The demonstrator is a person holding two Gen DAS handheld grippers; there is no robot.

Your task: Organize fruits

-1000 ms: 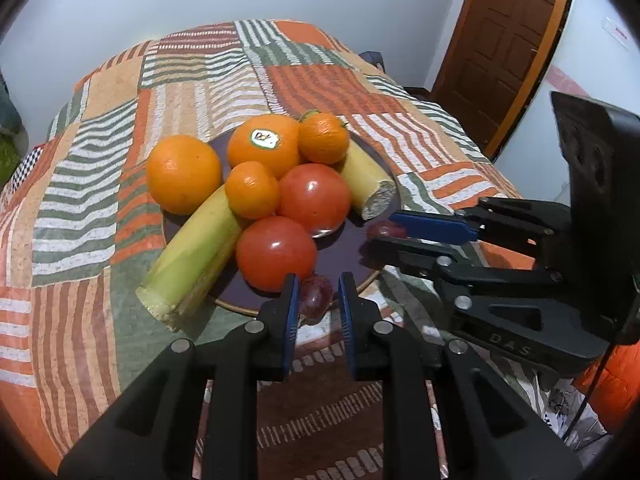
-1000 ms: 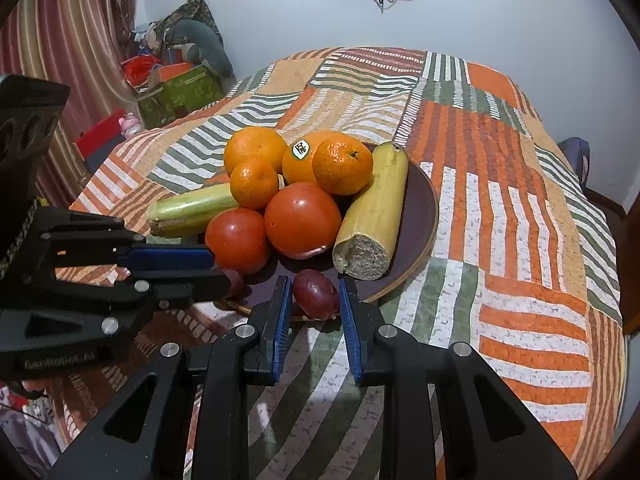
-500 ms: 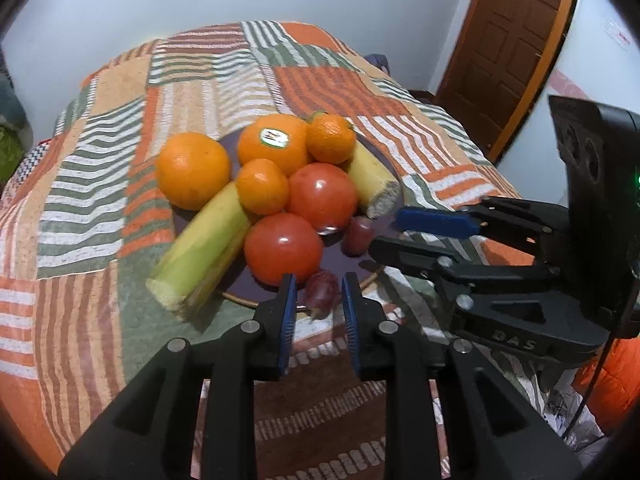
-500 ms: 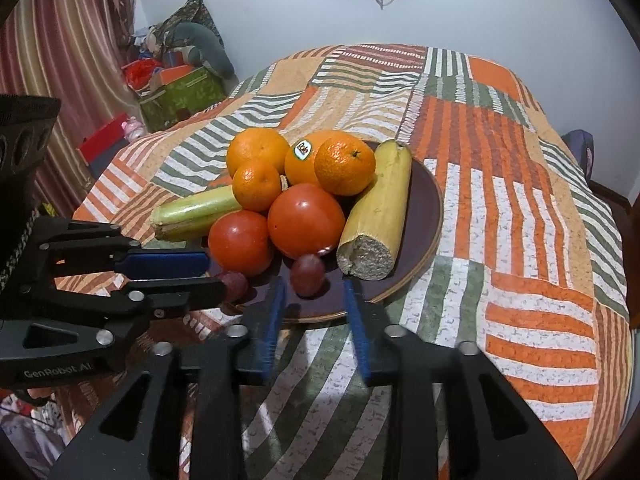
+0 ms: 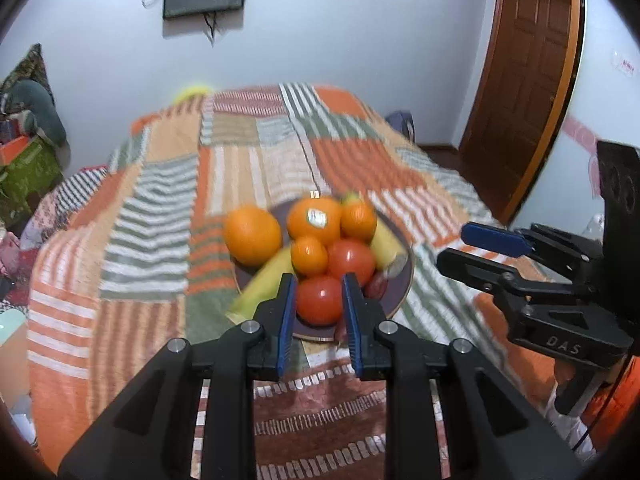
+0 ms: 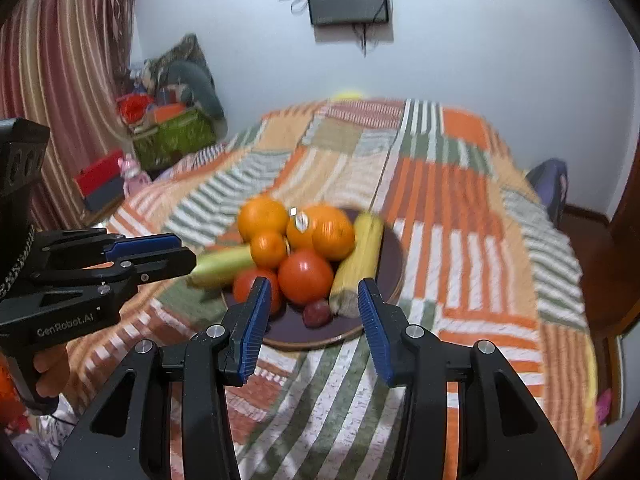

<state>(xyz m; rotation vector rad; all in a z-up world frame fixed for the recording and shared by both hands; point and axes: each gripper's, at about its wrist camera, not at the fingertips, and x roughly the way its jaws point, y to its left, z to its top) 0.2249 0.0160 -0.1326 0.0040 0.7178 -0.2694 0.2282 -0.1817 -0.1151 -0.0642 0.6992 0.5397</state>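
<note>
Dark purple-brown and round, the plate [image 6: 394,258] sits on the striped patchwork bedspread [image 6: 460,208] with all the fruit piled on it: three oranges and a small mandarin at the far side, two red tomatoes [image 6: 305,277] in the middle, and a small reddish-purple grape [image 6: 316,313] on bare plate at the near rim.

Two long pale yellow-green pieces lie among them. One [image 6: 358,258] has its long axis running from near to far along the right of the pile, cut end toward the camera; the other [image 6: 222,266] sticks out to the left, over the plate's edge.

Seen from the right wrist, the right gripper [image 6: 312,320] has its blue-padded jaws spread wide and holds nothing. The grape lies straight ahead of it, just beyond the tips and between their lines.

The left gripper [image 5: 319,314] is also empty, jaws parted more narrowly, with the near tomato [image 5: 320,299] framed in its gap but farther off. A second grape [image 5: 376,285] shows to the right of that tomato, blurred.

Both tools hang short of the plate, touching nothing. Judging by this, the fruit looks gathered already; if any piece needs moving, the near grape is the right gripper's to take, by a straight forward reach.
</note>
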